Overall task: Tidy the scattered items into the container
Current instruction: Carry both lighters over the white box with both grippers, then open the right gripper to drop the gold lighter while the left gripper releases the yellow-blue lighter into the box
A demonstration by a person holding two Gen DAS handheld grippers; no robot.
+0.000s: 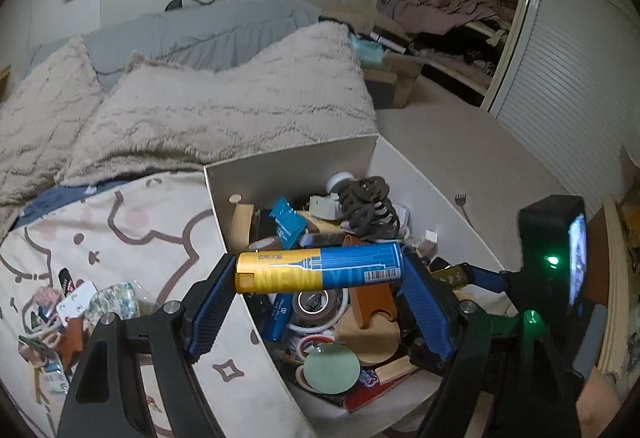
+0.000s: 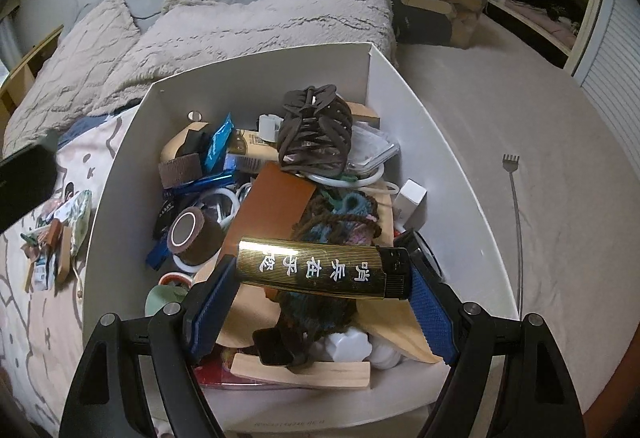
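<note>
Your left gripper (image 1: 318, 272) clamped a blue-and-gold tube (image 1: 319, 267) and your right gripper (image 2: 322, 272) a gold-and-black lighter (image 2: 324, 272), both over the white box (image 2: 120, 174). Beyond, it was already heaped, yet a small pile of packets (image 1: 68, 314) remained on the bedsheet (image 1: 160, 230).

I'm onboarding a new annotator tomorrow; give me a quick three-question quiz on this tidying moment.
1. True or false: the left gripper is shut on a blue and gold cylinder.
2. The right gripper grips which? A) gold and black lighter B) brown hair claw clip C) tape roll
3. Fill in: both held things hang over the white ___.

Key: 1 true. 2 A. 3 box. The loose pile of small items lies on the bedsheet outside it.
</note>
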